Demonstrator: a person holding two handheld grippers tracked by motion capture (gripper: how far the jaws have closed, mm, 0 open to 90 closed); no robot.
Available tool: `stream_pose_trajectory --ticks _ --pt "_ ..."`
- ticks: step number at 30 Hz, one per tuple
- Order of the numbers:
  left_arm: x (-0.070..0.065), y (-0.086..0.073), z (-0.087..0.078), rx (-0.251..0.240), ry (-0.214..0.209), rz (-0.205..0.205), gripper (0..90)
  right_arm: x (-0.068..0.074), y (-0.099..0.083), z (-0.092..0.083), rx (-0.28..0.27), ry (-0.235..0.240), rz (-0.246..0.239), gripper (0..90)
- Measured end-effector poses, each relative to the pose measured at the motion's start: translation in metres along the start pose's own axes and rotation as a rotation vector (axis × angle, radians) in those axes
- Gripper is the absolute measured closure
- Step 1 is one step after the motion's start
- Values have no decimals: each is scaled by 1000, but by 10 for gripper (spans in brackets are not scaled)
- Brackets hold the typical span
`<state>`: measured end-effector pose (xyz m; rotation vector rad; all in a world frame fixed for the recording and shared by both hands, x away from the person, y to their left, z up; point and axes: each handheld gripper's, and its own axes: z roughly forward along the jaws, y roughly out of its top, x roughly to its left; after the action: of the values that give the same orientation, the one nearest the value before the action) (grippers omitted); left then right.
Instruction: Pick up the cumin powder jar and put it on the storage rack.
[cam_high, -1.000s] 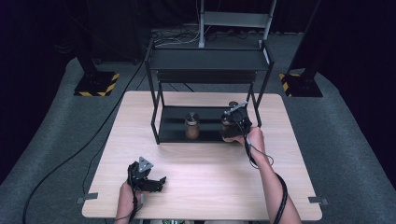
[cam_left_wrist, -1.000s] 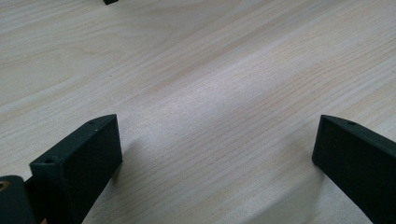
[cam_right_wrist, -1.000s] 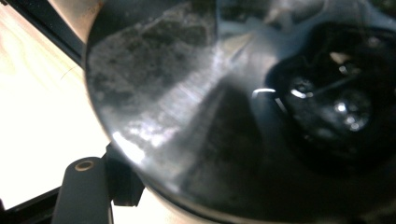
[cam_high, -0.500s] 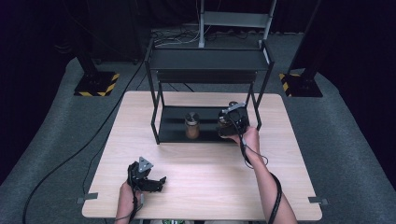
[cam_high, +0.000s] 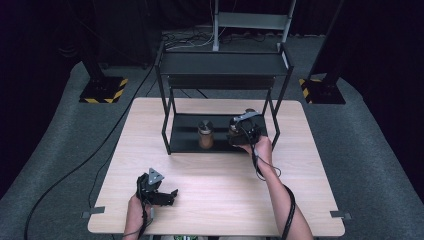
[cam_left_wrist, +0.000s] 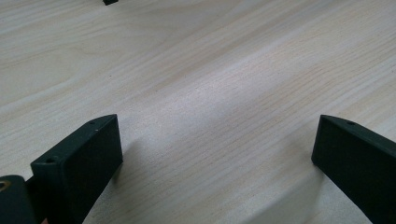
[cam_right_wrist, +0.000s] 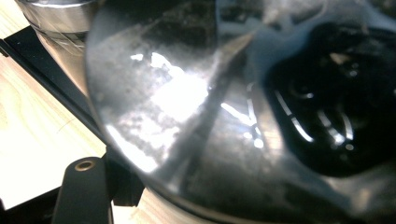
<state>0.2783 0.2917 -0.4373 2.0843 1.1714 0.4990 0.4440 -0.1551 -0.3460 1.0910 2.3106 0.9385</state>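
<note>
Pale wood bench (cam_high: 215, 200): left tool (cam_high: 159, 192) rests on it, jaws spread on nothing. On the black rack's (cam_high: 220, 65) lower shelf one jar (cam_high: 205, 134) stands upright; beside it the right tool (cam_high: 245, 131) pinches a second jar (cam_right_wrist: 224, 107), upright too, mostly hidden by the hand

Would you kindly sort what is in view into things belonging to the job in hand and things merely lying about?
In the job:
- right gripper, shut on the jar
- black rack, lower shelf where the jar is
- second jar on that shelf

Lying about:
- left gripper, open over the table
- floor cables
</note>
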Motion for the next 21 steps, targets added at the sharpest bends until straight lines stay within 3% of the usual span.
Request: stream_pose_trajectory --ticks 21 --pt "0 0 0 -1 0 0 15 5 -4 17 -14 22 4 301"
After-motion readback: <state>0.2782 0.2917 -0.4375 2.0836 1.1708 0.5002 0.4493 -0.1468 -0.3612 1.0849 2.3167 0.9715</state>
